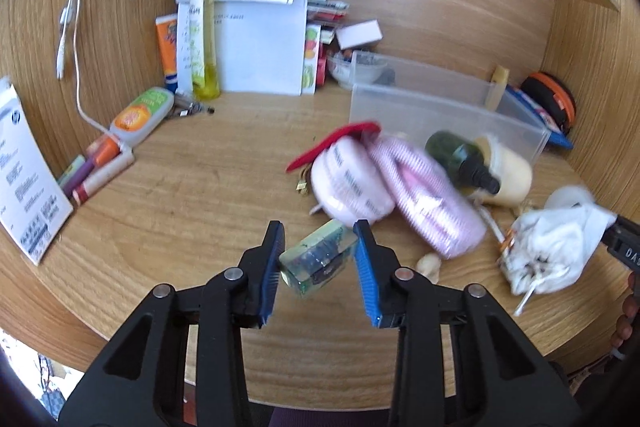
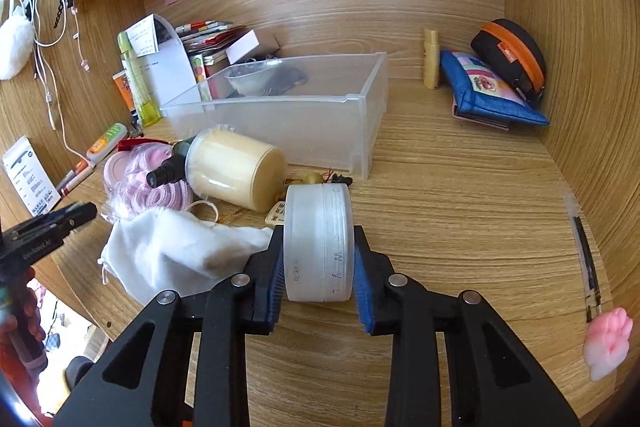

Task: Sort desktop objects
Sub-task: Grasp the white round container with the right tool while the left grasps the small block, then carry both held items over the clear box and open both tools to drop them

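In the left wrist view my left gripper (image 1: 319, 269) stands around a small clear green block (image 1: 318, 261) with dark innards; there is a gap on both sides, so the jaws are open. Beyond it lie pink round packs (image 1: 394, 187), a dark green spray bottle (image 1: 464, 161), a cream jar (image 1: 510, 173) and a white drawstring pouch (image 1: 552, 251). In the right wrist view my right gripper (image 2: 319, 265) is shut on a white round tub (image 2: 319, 247), held on its side above the desk. A clear plastic bin (image 2: 320, 115) stands behind.
A yellow spray bottle (image 1: 204, 31), papers and tubes line the back left. A blue pouch (image 2: 486, 91) and a black and orange case (image 2: 512, 57) sit at the back right. A pink paw toy (image 2: 608, 347) lies near the right wall. White cables (image 1: 70, 7) hang left.
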Motion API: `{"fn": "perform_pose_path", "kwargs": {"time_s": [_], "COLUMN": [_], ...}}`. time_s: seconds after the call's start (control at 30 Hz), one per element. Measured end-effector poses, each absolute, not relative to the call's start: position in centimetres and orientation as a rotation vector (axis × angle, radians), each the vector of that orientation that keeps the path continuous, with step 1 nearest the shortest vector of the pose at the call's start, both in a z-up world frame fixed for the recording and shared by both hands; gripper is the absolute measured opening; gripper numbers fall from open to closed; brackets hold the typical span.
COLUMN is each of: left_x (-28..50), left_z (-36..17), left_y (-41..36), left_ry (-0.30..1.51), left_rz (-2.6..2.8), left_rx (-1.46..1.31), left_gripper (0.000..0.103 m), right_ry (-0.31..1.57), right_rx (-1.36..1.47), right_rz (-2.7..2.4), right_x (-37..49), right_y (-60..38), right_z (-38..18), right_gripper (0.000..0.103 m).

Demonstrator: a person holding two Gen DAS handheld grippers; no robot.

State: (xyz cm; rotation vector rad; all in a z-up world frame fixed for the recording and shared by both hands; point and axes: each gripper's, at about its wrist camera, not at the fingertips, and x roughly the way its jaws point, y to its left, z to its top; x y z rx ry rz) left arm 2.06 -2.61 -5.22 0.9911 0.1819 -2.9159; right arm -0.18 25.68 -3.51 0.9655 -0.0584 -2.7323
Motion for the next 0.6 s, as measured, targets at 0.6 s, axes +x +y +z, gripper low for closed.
{"fn": "perform_pose_path", "kwargs": {"time_s": [0.6], "left_x": [-1.6], "left_z": [-0.7], "left_y": [-1.9], "left_ry": [0.133], "left_rz": [-3.065], "left_rx": [0.939], "left_gripper": [0.035], "right_ry": [0.009], "right_rx": [0.922], "right_rz": [-2.768], "right_x": [-1.7], "right_y": [26.2], "right_z": [-0.2], "right_gripper": [0.027]}}
